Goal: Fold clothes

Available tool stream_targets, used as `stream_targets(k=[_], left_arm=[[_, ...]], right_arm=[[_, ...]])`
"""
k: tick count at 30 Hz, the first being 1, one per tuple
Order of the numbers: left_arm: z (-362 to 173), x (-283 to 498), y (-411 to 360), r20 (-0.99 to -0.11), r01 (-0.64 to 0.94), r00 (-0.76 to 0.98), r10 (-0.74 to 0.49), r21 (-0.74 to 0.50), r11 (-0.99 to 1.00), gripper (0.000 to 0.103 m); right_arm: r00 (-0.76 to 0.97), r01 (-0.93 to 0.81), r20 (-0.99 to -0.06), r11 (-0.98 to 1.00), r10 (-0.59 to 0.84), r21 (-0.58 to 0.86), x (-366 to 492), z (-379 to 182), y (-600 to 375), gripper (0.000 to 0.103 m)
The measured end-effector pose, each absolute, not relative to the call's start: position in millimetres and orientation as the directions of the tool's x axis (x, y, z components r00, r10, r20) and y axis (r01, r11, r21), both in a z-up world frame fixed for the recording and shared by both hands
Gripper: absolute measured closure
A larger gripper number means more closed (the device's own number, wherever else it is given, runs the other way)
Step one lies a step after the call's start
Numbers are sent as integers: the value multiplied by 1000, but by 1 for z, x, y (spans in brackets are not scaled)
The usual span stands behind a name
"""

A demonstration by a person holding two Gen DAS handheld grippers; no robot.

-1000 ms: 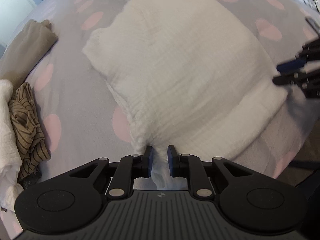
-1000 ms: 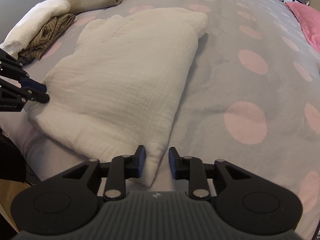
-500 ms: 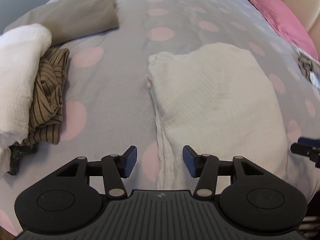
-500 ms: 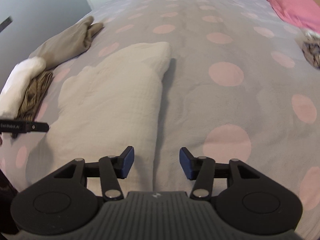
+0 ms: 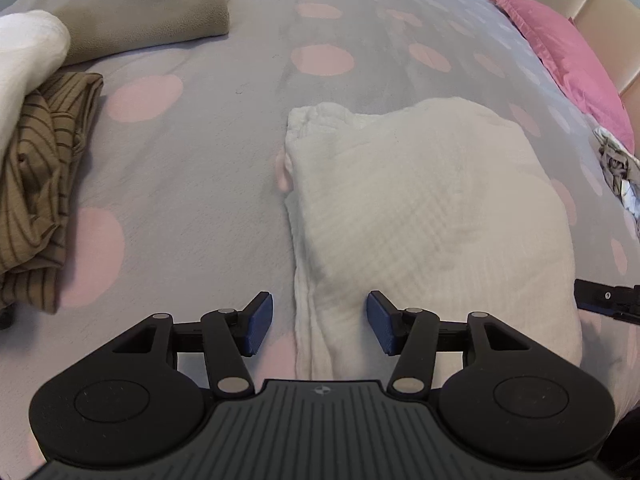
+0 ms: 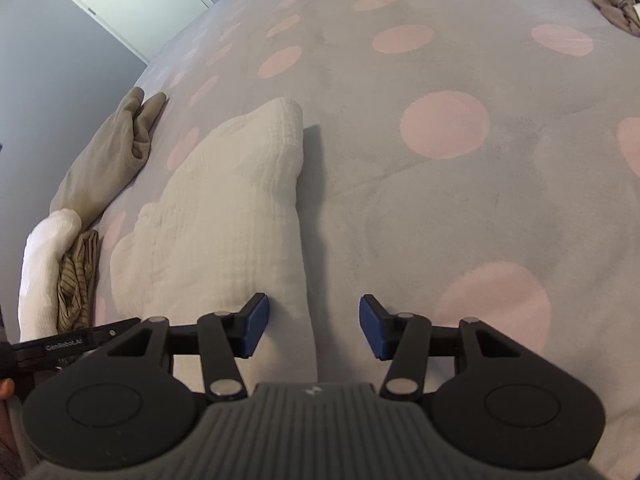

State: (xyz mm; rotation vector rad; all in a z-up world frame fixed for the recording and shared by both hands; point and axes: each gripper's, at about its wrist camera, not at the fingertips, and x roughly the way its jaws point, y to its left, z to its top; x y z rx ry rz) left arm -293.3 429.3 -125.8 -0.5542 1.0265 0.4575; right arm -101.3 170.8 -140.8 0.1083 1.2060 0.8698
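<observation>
A folded white muslin cloth (image 5: pixel 420 208) lies flat on the bed; in the right wrist view the same cloth (image 6: pixel 224 216) stretches away to the left. My left gripper (image 5: pixel 320 322) hovers over the cloth's near left edge. Its jaws are opening, the folded edge runs between them, and the pads do not touch it. My right gripper (image 6: pixel 314 326) stands open over the cloth's near right edge, which lies just beside its left pad, unpressed. Each gripper's tip shows at the edge of the other view.
The grey bedspread (image 5: pixel 180 184) has pink dots. At the left lie a beige folded garment (image 5: pixel 140 12), a white cloth (image 5: pixel 24 60) and a brown striped garment (image 5: pixel 36 176). A pink pillow (image 5: pixel 568 52) and a crumpled grey garment (image 5: pixel 616 164) lie at the right.
Both grippers let go of the white cloth's near corners and opened wide. Both views rolled and now look along the cloth's side edges; the cloth lies still.
</observation>
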Motion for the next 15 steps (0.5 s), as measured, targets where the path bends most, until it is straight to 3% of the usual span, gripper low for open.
stream_targets(k=[2,7,15], left_arm=[[-129,-289,434,-883,-595,460,91,-230,770,49],[-132,-282,443,-873,-576,483,66,-261,775,47],[-136,-273,459,-846,-574,533,15,-349,741,45]], right_arm=[[78,-516,-760,678,645,523,-95,-145,178,48],[60,-485,-747,674,662,558,-78,-155,192,33],[31,-458,-708,640,706,617,-63,-162,215,30]])
